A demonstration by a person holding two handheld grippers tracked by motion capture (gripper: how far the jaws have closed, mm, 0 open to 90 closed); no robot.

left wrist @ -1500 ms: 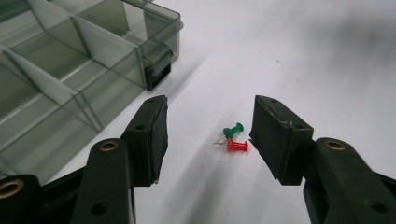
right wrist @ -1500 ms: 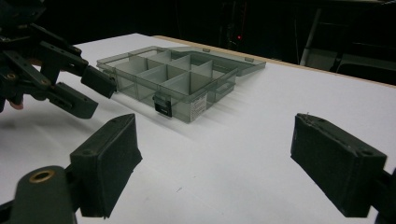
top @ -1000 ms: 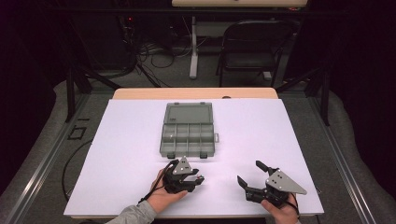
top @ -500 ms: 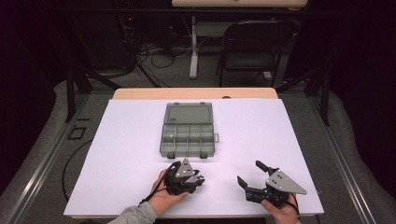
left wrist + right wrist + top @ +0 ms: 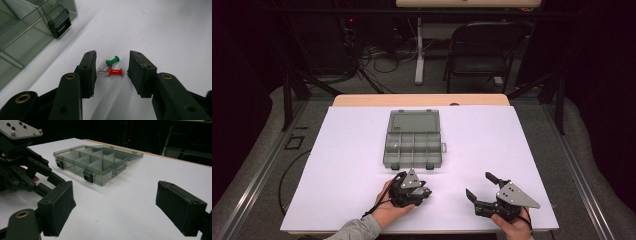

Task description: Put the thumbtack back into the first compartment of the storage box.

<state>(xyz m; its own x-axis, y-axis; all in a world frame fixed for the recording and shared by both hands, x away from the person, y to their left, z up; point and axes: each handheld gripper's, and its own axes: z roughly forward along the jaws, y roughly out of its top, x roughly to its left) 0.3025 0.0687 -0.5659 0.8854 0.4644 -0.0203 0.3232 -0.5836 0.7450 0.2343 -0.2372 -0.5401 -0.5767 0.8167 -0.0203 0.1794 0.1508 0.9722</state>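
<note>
The left gripper (image 5: 426, 191) rests low on the white table (image 5: 347, 150), near the front edge and just in front of the box (image 5: 413, 138). A hand (image 5: 384, 210) grips it from behind, and the grey plate on top faces up. In the left gripper view, its jaws are part open, with a clear gap between the two pads. Two pins lie on the table in that gap, just past the pad tips. The green pin (image 5: 113, 60) lies farther out; the red pin (image 5: 115, 72) lies nearer the gripper (image 5: 112, 63). The two pins sit side by side, heads toward the right pad and metal points toward the left pad. The points appear to cross or touch, though the view is too small to be certain. Neither pad touches either pin.

The box is a clear grey compartment case lying flat at the middle of the table, lid folded open away from the person. Two dark latches (image 5: 59, 25) sit on its near wall. One latch shows at the upper left of the left gripper view, close to the pins but apart from them. The compartments in view look bare.

The right gripper (image 5: 477, 186) rests toward the front right corner of the table, well apart from the left one, held by the other hand (image 5: 513, 227). Its jaws are spread wide, with nothing between them. In the right gripper view, they (image 5: 113, 203) point across the table toward the box.
</note>
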